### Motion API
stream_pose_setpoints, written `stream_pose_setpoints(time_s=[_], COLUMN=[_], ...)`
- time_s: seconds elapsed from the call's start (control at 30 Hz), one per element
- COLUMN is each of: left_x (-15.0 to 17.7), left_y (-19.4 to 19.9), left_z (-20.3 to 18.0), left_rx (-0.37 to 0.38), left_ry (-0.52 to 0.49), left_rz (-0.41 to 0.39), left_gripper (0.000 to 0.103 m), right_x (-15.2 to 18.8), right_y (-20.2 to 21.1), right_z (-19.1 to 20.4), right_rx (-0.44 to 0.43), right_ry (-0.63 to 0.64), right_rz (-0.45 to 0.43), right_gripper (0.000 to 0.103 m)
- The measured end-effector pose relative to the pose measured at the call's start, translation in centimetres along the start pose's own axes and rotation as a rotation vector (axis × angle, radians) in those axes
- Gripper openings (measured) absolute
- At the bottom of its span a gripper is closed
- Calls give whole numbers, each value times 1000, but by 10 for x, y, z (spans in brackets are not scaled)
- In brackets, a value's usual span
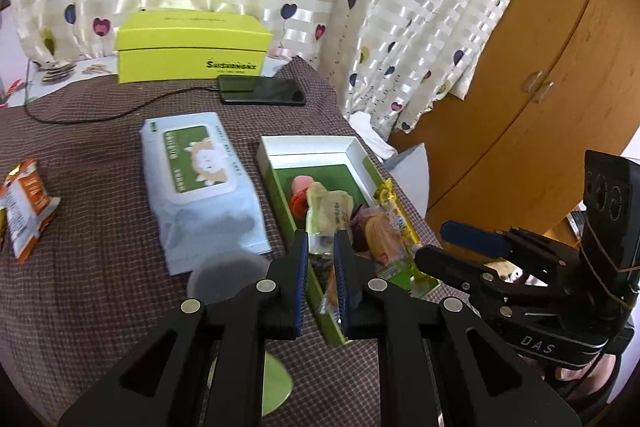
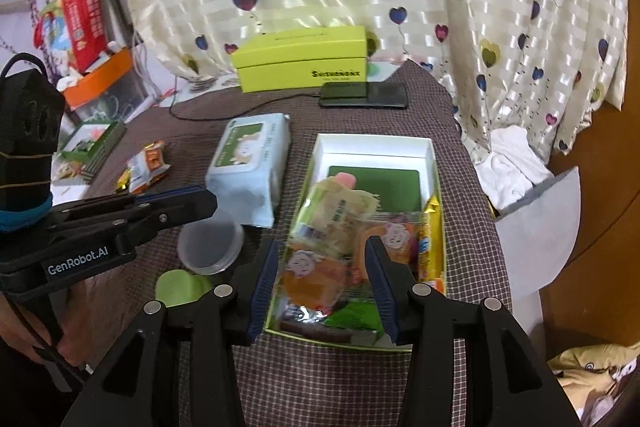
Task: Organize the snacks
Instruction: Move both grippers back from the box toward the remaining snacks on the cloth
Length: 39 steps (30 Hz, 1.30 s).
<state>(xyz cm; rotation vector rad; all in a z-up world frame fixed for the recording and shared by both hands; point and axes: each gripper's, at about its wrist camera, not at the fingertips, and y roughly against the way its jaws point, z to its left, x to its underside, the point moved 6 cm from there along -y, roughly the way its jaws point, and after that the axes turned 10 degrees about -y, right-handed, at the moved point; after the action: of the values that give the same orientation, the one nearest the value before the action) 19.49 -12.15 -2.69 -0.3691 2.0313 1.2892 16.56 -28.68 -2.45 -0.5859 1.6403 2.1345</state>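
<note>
An open box with a green rim (image 1: 312,151) (image 2: 376,141) lies on the checked tablecloth and holds several snack packets. Among them are a pale green packet (image 1: 332,207) (image 2: 336,211), orange packets (image 2: 312,275) and a yellow stick (image 1: 394,211) (image 2: 430,227). My left gripper (image 1: 320,239) (image 2: 208,201) hovers over the box's near left end, jaws a little apart with nothing pinched between them. My right gripper (image 2: 323,247) (image 1: 444,247) hangs over the box's near half, open wide, and the packets lie loose below it. More orange packets (image 1: 28,203) (image 2: 150,165) lie at the table's left.
A pack of wet wipes (image 1: 200,183) (image 2: 250,163) lies left of the box. Nearer me are a clear plastic cup (image 2: 210,247) and a green lid (image 2: 180,287). A yellow-green carton (image 1: 192,47) and a charging phone (image 1: 262,91) sit at the back. The table edge runs just right of the box.
</note>
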Motion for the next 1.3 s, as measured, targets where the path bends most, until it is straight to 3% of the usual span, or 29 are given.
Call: stream_pose_setpoints(time_s=[0.6, 1.1, 1.23, 1.3], left_x=[36, 74, 84, 88], left_y=[27, 69, 82, 87], left_z=[50, 150, 176, 188], left_rx=[-90, -242, -270, -280], left_ry=[89, 251, 299, 318], left_rz=[4, -43, -60, -67], left_gripper=[13, 14, 31, 34], right_x=[10, 4, 3, 1], right_y=[-11, -34, -46, -52], right_z=[51, 124, 149, 162], right_rx=[-69, -141, -163, -173], right_ry=[82, 209, 244, 262], right_rz=[39, 68, 85, 87], right_gripper=[46, 52, 54, 56])
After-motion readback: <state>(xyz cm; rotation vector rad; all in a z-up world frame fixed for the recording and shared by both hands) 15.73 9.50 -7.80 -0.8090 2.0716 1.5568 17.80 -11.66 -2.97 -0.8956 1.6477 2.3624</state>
